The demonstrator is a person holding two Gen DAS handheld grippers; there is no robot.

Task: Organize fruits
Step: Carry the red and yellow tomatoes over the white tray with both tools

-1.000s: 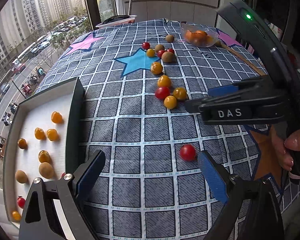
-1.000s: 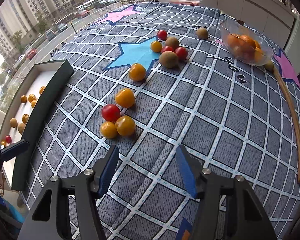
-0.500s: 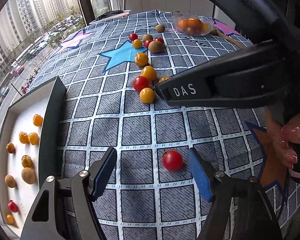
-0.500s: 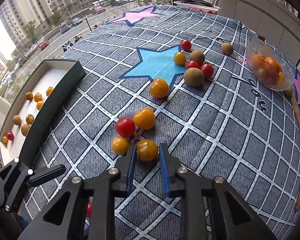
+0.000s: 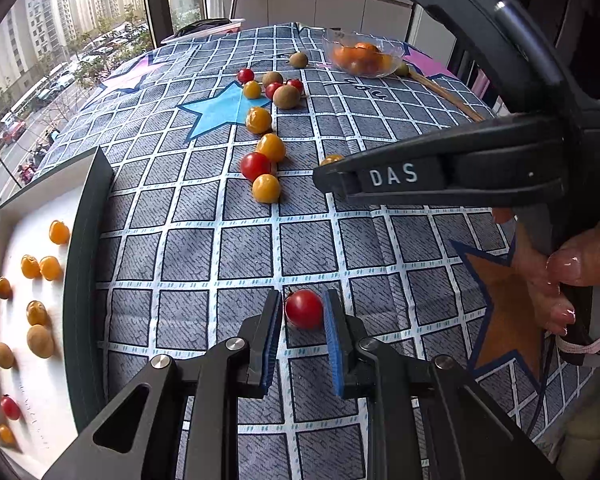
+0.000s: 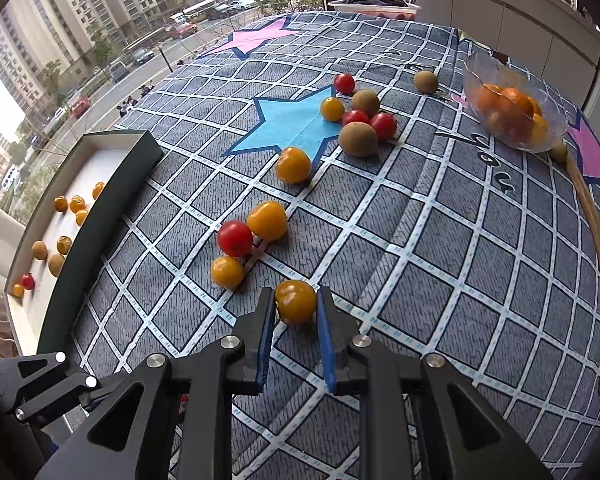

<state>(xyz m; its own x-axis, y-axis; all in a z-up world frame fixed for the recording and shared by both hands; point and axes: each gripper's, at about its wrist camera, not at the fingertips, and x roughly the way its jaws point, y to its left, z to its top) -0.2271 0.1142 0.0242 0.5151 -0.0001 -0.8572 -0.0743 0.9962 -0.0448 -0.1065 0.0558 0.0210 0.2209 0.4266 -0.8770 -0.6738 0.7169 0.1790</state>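
My left gripper is shut on a red cherry tomato resting on the checked cloth. My right gripper is shut on a yellow cherry tomato, also on the cloth; it shows from the side in the left wrist view. Loose fruit lies further out: a red tomato with two yellow ones, and a cluster of kiwis and tomatoes. A dark-walled white tray at left holds several small fruits; it also shows in the right wrist view.
A glass bowl of oranges stands at the far right. A long wooden stick lies along the right side. A lone kiwi sits near the bowl. A container sits at the far table edge by the window.
Both grippers moved forward and closed: the left one on the red tomato, the right one on the yellow tomato. One second ago both were wide open.
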